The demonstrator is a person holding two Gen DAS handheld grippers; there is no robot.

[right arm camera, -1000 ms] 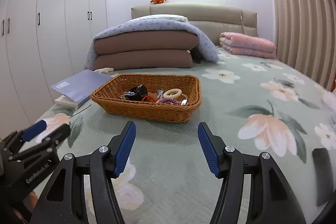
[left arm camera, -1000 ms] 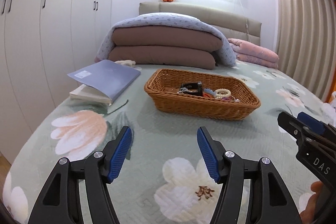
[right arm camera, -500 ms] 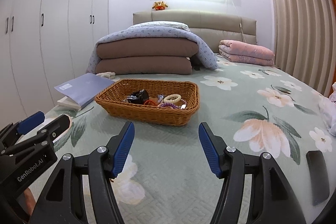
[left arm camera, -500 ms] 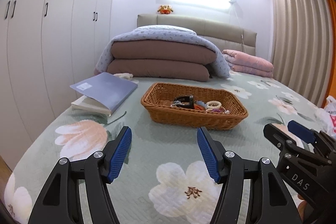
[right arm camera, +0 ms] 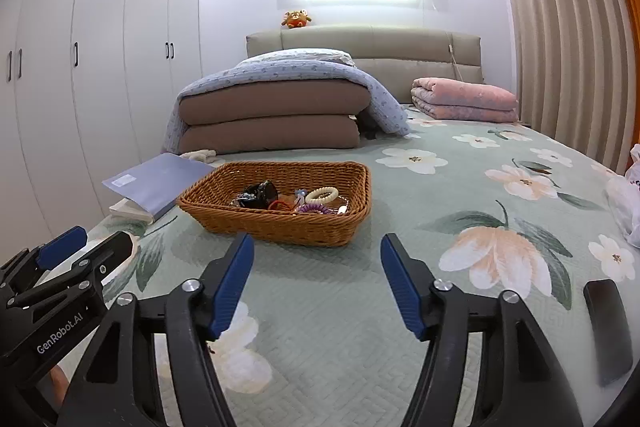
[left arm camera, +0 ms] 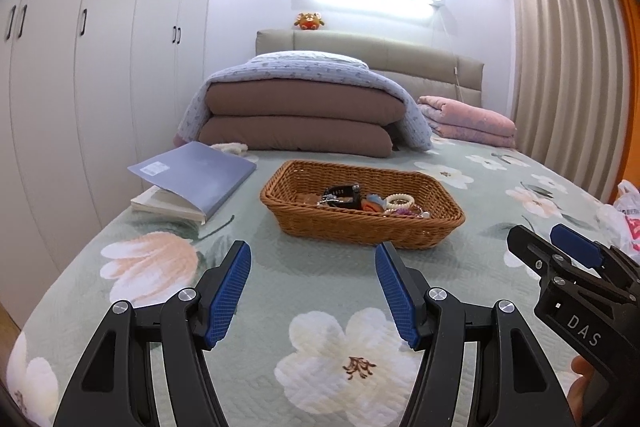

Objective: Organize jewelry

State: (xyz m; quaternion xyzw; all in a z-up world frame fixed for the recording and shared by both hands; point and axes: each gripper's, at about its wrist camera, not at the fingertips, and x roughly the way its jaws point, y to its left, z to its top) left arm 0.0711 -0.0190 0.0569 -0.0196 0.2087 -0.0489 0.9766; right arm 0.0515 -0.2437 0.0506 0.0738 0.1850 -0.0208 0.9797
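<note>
We see a floral bedspread (left arm camera: pixel 320 279) under white wardrobes | wicker basket (left arm camera: pixel 360 223) of jewelry mid-bed, book (left arm camera: pixel 192 179) beside it | our left gripper (left arm camera: pixel 313 289) apart, empty, short of the basket | right gripper (right arm camera: pixel 317 281) opening, empty

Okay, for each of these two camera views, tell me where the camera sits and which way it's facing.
Left wrist: on the left gripper, facing up the bed toward the headboard; open jaws, and the right gripper at the right edge.
Right wrist: on the right gripper, facing likewise; jaws opening, empty, the left gripper lower left.
Shared: wicker basket of jewelry, blue book, folded quilts.
</note>
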